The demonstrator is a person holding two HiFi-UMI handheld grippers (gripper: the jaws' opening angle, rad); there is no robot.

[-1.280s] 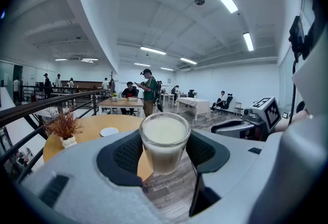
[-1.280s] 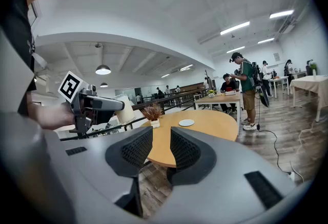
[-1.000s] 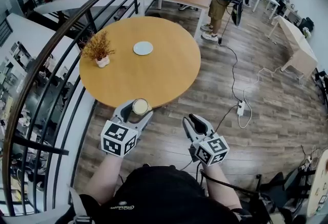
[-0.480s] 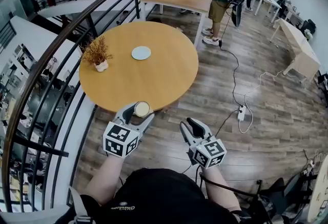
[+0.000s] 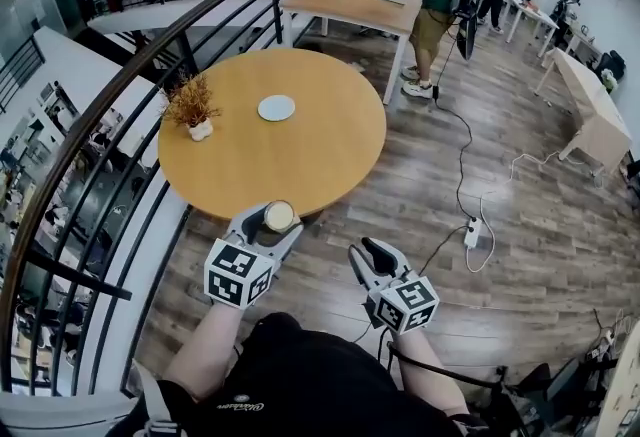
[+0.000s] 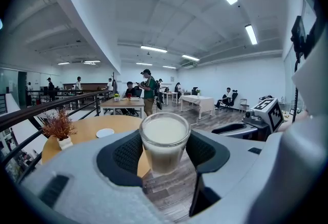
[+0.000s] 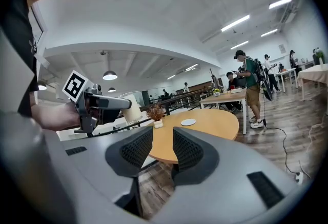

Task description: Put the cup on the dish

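Now | left gripper (image 5: 264, 223): jaws wide, clamped on both sides of cup (image 6: 164, 137) of milky liquid | right gripper (image 7: 163, 149): jaws narrowly apart, nothing between them.

Black shirt (image 5: 300, 380); grey left gripper (image 5: 266, 218), right gripper (image 5: 366, 253) bear marker cubes (image 5: 238, 273).

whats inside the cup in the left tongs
Pale milky liquid fills the cup nearly to its rim. It is opaque, so anything sunk in it is hidden.
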